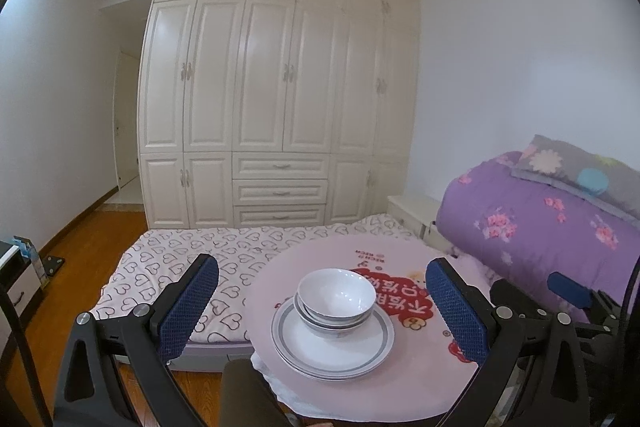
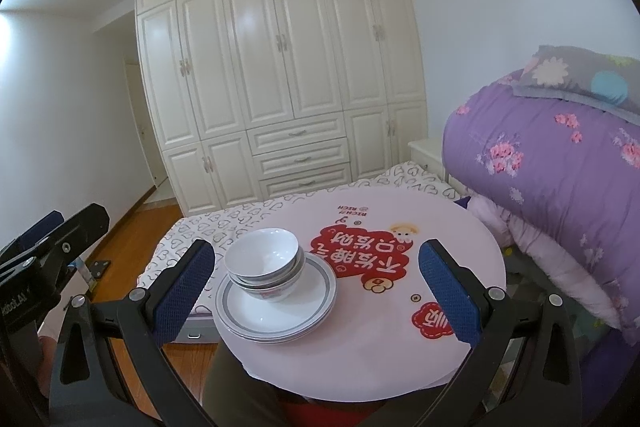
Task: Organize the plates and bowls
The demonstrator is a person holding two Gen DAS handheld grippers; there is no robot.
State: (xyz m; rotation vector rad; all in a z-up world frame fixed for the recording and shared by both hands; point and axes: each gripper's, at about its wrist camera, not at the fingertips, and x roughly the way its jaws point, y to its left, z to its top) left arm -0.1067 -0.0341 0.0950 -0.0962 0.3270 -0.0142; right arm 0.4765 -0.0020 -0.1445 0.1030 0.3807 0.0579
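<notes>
A stack of white bowls (image 1: 336,297) sits nested on a stack of white plates with grey rims (image 1: 332,343), on a round pink table (image 1: 404,259) with red cartoon print. In the right wrist view the bowls (image 2: 262,261) and plates (image 2: 276,307) stand at the table's left side. My left gripper (image 1: 322,301) is open and empty, its blue pads either side of the stack and nearer the camera. My right gripper (image 2: 316,291) is open and empty, held above the table (image 2: 400,339) just right of the stack.
A bed with a heart-print sheet (image 1: 200,255) lies behind the table. A rolled purple quilt (image 1: 532,223) with a grey pillow stands at the right. A white wardrobe (image 1: 280,75) fills the far wall. Wooden floor (image 1: 80,247) lies at the left.
</notes>
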